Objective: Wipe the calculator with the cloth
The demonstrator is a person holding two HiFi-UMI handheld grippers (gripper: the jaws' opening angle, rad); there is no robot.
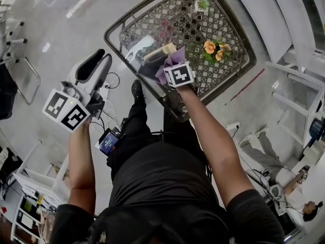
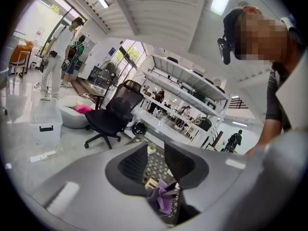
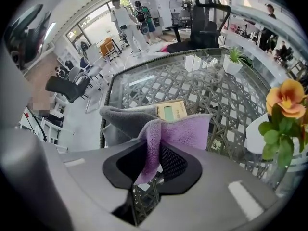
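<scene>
Right claw [image 3: 153,162] pinches cloth [image 3: 185,131] beside calculator [image 3: 172,110] (seemingly touching); left claw [image 2: 155,162] gapes, empty.

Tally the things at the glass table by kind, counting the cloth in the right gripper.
Calculator: 1
Cloth: 1
Potted plants: 2, the orange flowers and the small green plant
Total: 4

One calculator [image 3: 172,110], one cloth [image 3: 185,129], two hand-held grippers [image 2: 156,163] [image 3: 151,160]
</scene>
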